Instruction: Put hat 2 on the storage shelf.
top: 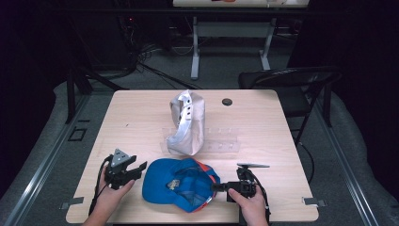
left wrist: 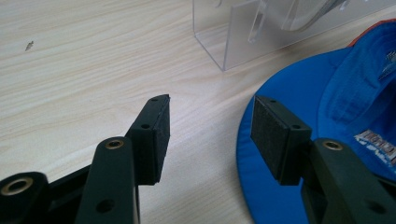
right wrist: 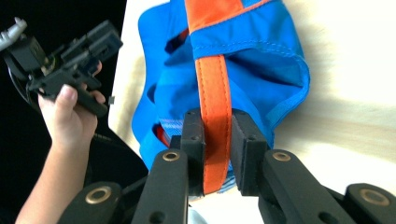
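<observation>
A blue cap [top: 179,183] lies upside down near the table's front edge, its orange back strap [right wrist: 215,93] pointing to the right. My right gripper [top: 217,187] is shut on that strap, and in the right gripper view the strap runs squeezed between the two pads [right wrist: 215,116]. My left gripper [top: 136,168] stands open just left of the cap's brim [left wrist: 299,98], a little above the table, with nothing between its jaws [left wrist: 210,105]. The right gripper view also shows the left gripper [right wrist: 70,51] in a hand beyond the cap [right wrist: 252,46].
A pale grey cap [top: 187,122] hangs on a clear plastic stand [top: 221,141] at the middle of the table; the stand's corner [left wrist: 233,42] lies ahead of the left jaws. A small black disc [top: 227,101] sits at the back. A black chair [top: 291,84] stands at the far right corner.
</observation>
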